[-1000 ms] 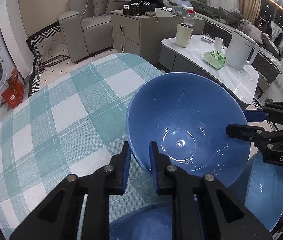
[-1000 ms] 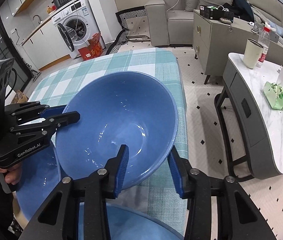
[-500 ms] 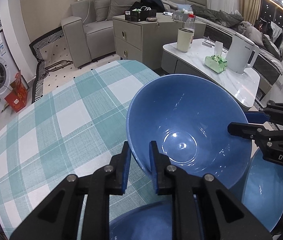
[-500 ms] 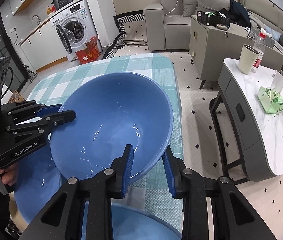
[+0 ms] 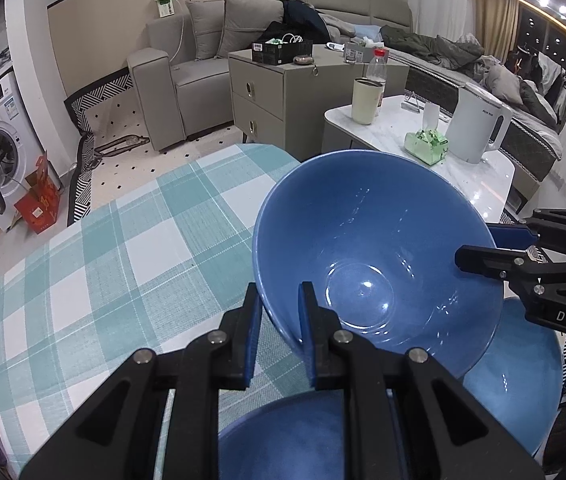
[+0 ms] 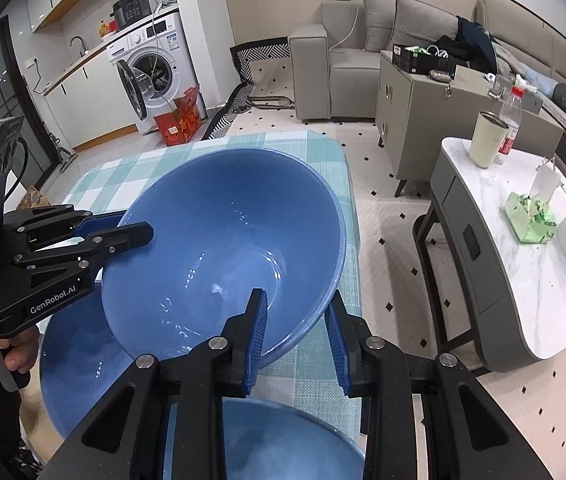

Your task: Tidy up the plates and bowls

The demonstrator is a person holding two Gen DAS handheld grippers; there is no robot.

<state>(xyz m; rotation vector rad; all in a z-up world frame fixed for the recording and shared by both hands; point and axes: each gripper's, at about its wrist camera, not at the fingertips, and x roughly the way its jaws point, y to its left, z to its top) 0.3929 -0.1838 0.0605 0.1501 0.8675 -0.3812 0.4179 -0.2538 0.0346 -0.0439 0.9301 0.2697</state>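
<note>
A checked teal-and-white tablecloth (image 5: 95, 264) is seen at the left of the left wrist view, covering the table. Just right of it, the left gripper (image 5: 279, 312) is clamped narrowly on the near rim of a large blue bowl (image 5: 375, 248), one pad inside the wall and one outside. The bowl is held tilted above the cloth, its inside facing the camera. At its far right rim the right gripper (image 5: 479, 246) is seen, one finger inside and one outside; in the right wrist view its jaws (image 6: 295, 320) straddle the rim at a narrow setting, though pad contact on the outer side cannot be told. Below the lifted bowl a second blue bowl (image 5: 515, 384) is seen at the right, and a third blue bowl (image 5: 291, 432) lies under the left gripper's fingers. Farther right, a white kettle (image 5: 475, 128) stands on a marble side table (image 5: 479, 176).
</note>
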